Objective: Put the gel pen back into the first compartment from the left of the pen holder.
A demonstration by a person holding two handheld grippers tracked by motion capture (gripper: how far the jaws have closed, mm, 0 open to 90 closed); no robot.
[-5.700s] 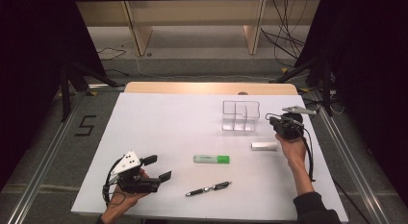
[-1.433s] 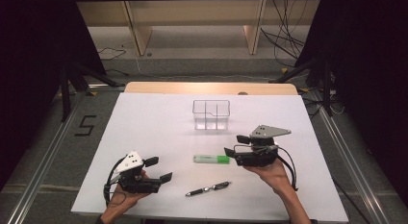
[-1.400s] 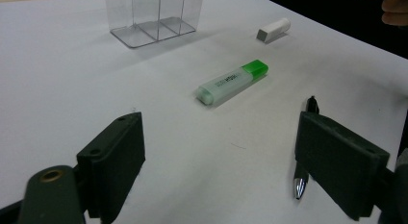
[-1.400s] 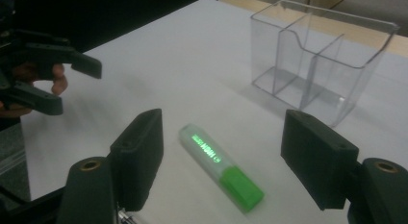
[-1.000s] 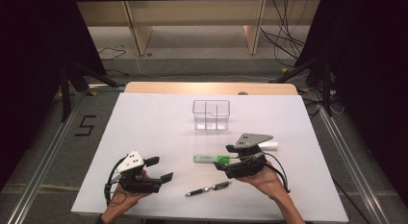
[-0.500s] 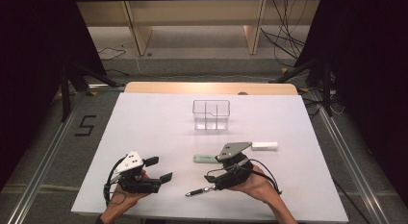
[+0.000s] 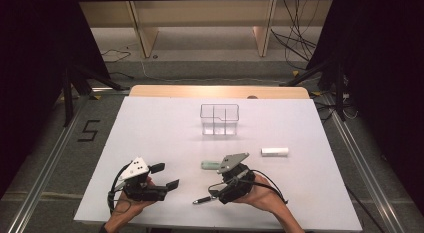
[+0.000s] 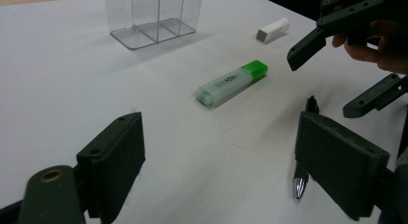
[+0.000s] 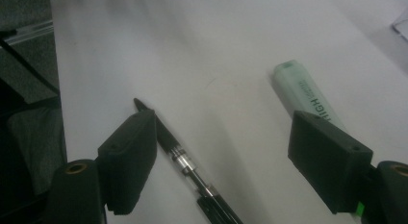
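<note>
Surface: a white table with a pale wooden strip along its far edge; grey floor with metal rails around it
Room: dark curtains at both sides; wooden shelf legs and loose cables beyond the table
Right gripper: jaws spread wide, low over the table; nothing pinched
Pen: black, flat on the table; just inside the right gripper's left jaw, tip pointing away
Highlighter: pale green; its near end passes behind the right gripper's other jaw
Left gripper: jaws spread, empty; pen and highlighter lie ahead of them
Clear box: divided, well beyond both grippers
White eraser: off beyond the right gripper, apart from it
</note>
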